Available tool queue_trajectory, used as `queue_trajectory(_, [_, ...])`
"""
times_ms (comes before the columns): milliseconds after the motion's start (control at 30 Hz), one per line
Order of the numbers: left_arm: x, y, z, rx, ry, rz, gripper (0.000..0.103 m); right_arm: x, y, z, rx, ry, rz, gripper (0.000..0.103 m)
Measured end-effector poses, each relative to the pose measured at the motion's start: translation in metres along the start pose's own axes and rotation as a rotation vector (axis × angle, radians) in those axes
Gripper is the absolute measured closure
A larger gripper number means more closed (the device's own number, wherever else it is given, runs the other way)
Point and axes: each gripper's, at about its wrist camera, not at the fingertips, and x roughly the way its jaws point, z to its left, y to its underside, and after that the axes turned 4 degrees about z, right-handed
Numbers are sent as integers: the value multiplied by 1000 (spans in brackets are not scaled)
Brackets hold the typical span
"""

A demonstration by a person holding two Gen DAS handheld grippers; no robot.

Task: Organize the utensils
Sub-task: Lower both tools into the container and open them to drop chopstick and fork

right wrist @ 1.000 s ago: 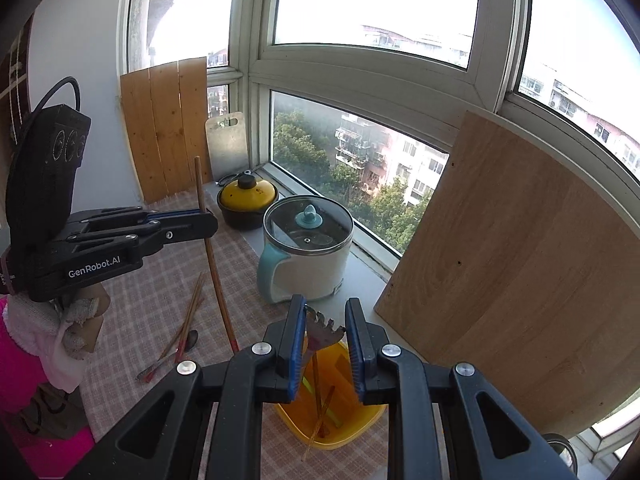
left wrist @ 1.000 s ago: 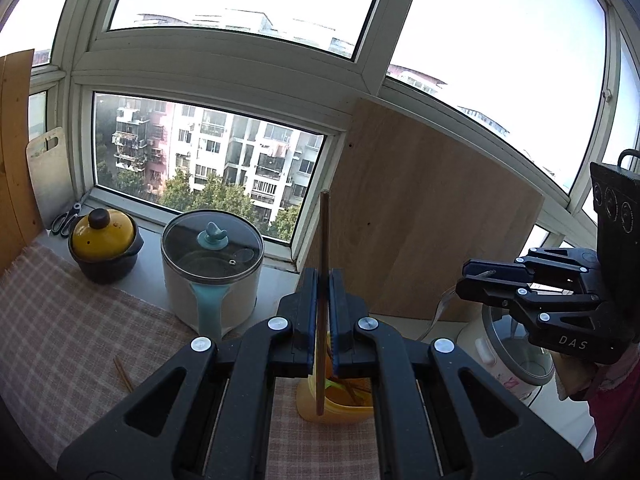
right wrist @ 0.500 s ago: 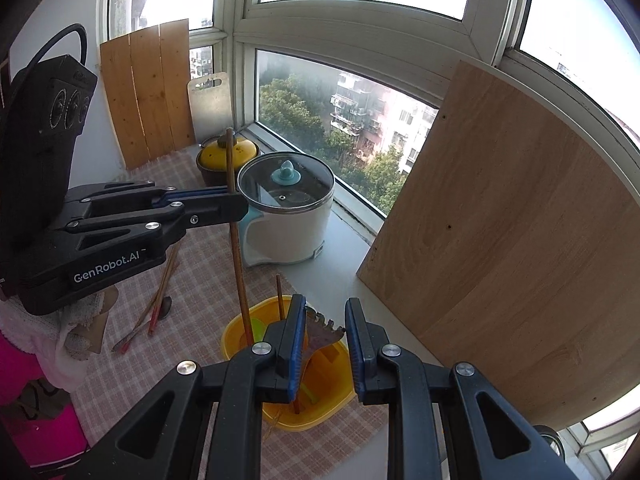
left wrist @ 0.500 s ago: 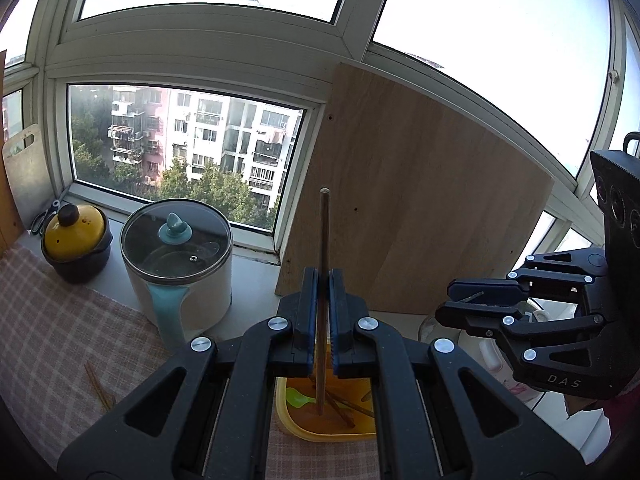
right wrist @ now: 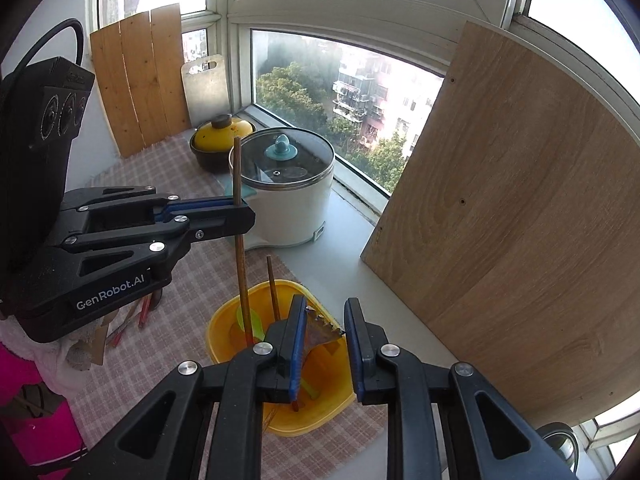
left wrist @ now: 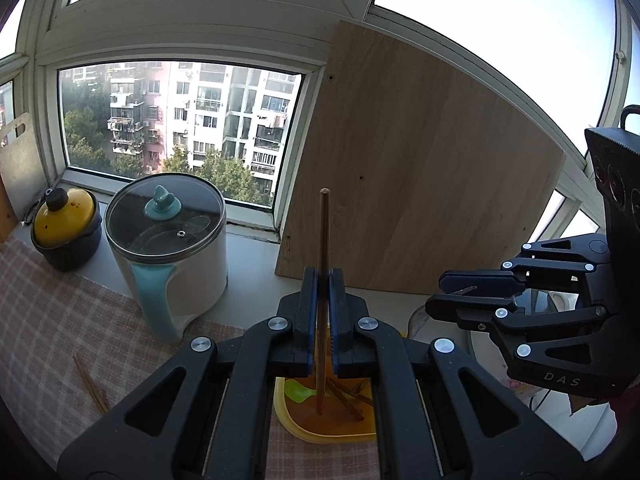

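Utensils are going into the yellow plastic tub (right wrist: 248, 344) on the checked bench cloth (right wrist: 132, 168); the left tongs (left wrist: 324, 280) are pinched tight on an upright brown wooden chopstick (left wrist: 322, 240) whose lower tip hangs inside the tub, and the right tongs (right wrist: 325, 322) grip a toothed brown wooden pasta fork (right wrist: 320, 330) just above the tub's 3 o'clock side. Judged from this, the step is depositing: each pair of tongs must spread to let its piece fall among the sticks and green spoon (left wrist: 298, 391) already inside; afterwards the loose utensils (right wrist: 136, 316) lying at 9 o'clock of the tub need collecting.
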Motion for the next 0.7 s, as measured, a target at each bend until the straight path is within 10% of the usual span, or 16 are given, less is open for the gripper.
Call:
queue_trajectory(567, [34, 15, 3, 15, -5, 92, 100, 38, 6, -14, 27, -20, 46, 88])
queue_trajectory(700, [36, 15, 3, 15, 4, 99, 100, 44, 6, -16, 32, -16, 52, 102])
